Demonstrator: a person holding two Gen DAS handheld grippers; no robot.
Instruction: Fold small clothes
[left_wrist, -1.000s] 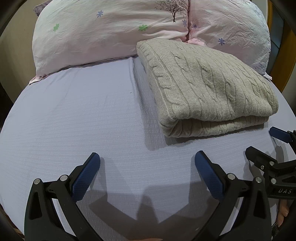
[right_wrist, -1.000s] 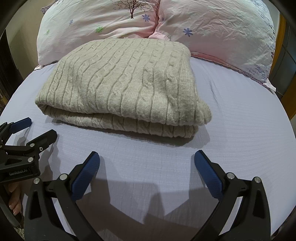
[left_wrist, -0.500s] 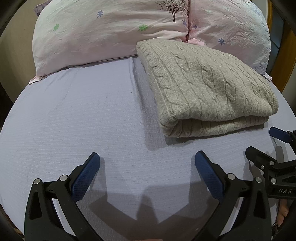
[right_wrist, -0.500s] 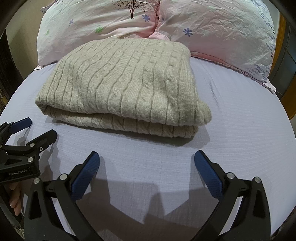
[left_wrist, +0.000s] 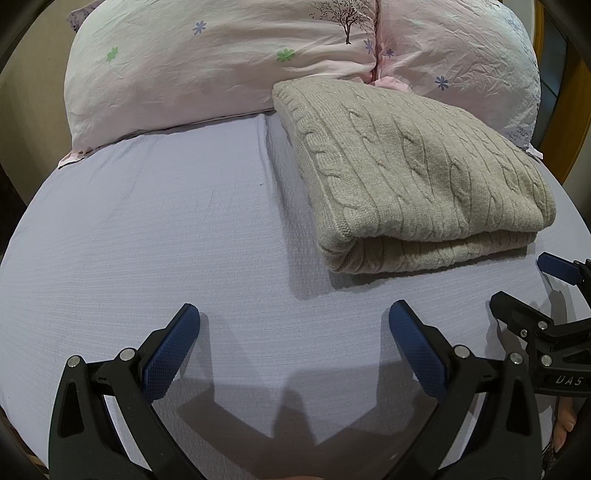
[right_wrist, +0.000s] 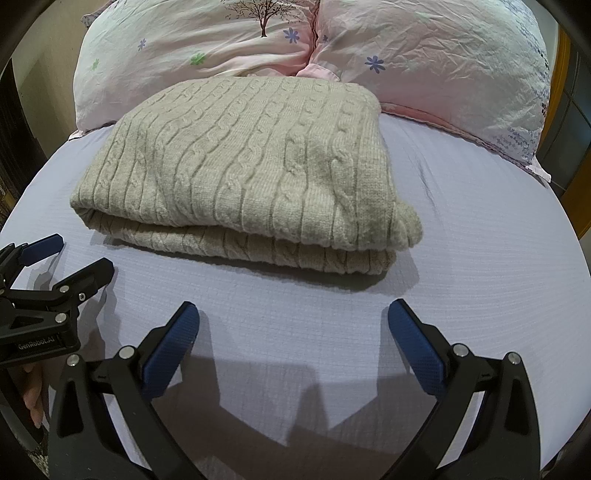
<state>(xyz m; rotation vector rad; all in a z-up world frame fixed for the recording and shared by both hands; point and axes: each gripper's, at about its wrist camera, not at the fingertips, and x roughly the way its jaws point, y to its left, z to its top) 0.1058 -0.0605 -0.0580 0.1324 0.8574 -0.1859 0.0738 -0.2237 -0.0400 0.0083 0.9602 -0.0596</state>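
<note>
1. The bed (left_wrist: 155, 229) carries everything in front of you.
2. Two pillows (right_wrist: 424, 62) line its far end.
3. The folded sweater (right_wrist: 251, 166) lies against them.
4. Your left gripper (left_wrist: 294, 332) and right gripper (right_wrist: 293, 332) gape wide, empty, near the sweater.

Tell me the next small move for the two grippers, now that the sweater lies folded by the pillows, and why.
Probably draw both back from the bed. The sweater already lies folded in flat layers on the sheet, its far edge against the pillows. The left gripper and right gripper are both open, holding nothing, short of its near edge, so no fold seems left.
</note>
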